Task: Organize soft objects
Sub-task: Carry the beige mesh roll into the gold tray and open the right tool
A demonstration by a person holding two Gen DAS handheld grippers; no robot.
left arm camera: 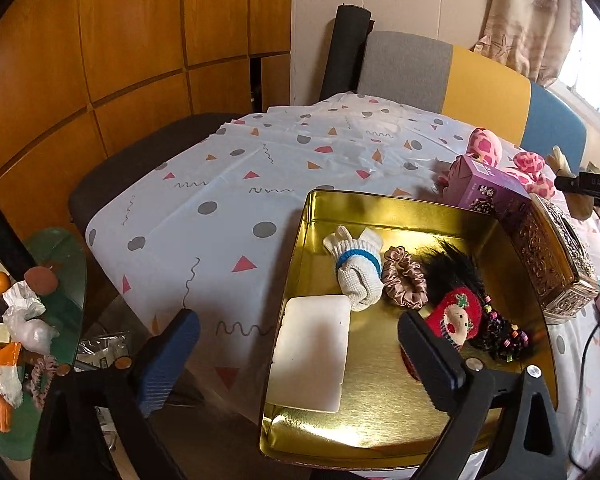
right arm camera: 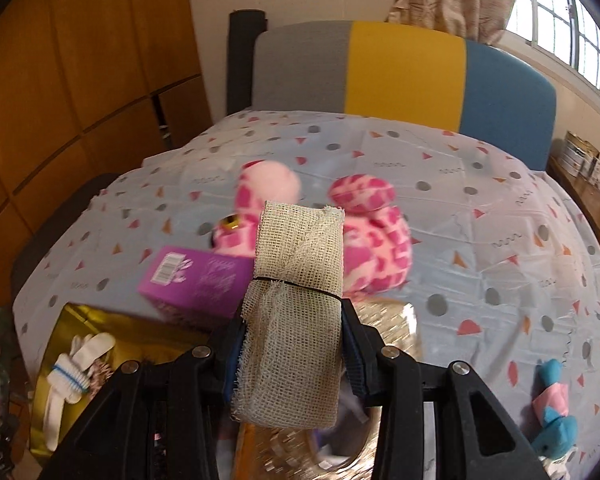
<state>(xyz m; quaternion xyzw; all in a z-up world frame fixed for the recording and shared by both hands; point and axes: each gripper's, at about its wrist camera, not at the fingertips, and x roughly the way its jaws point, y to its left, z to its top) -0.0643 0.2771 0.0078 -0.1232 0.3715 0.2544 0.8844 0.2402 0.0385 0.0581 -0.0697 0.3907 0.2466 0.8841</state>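
A gold tin tray [left arm camera: 380, 408] holds a white sponge [left arm camera: 312, 352], a rolled white sock [left arm camera: 356, 268], a pink scrunchie [left arm camera: 404, 284], a black hair piece [left arm camera: 452, 268] and a red plush ornament [left arm camera: 456, 316]. My left gripper [left arm camera: 300, 336] is open and empty over the tray's left rim. My right gripper [right arm camera: 292, 320] is shut on a beige gauze roll [right arm camera: 296, 312] tied with a black band, held above the table. A pink spotted plush [right arm camera: 372, 232] lies behind it. A blue and pink plush [right arm camera: 556, 416] lies at the right.
A purple box [left arm camera: 488, 192] and an ornate metal box [left arm camera: 552, 260] stand by the tray's far right side. The patterned tablecloth [left arm camera: 228, 184] covers the table. A multicoloured chair [right arm camera: 404, 76] stands behind. A cluttered green side table [left arm camera: 56, 272] is at the left.
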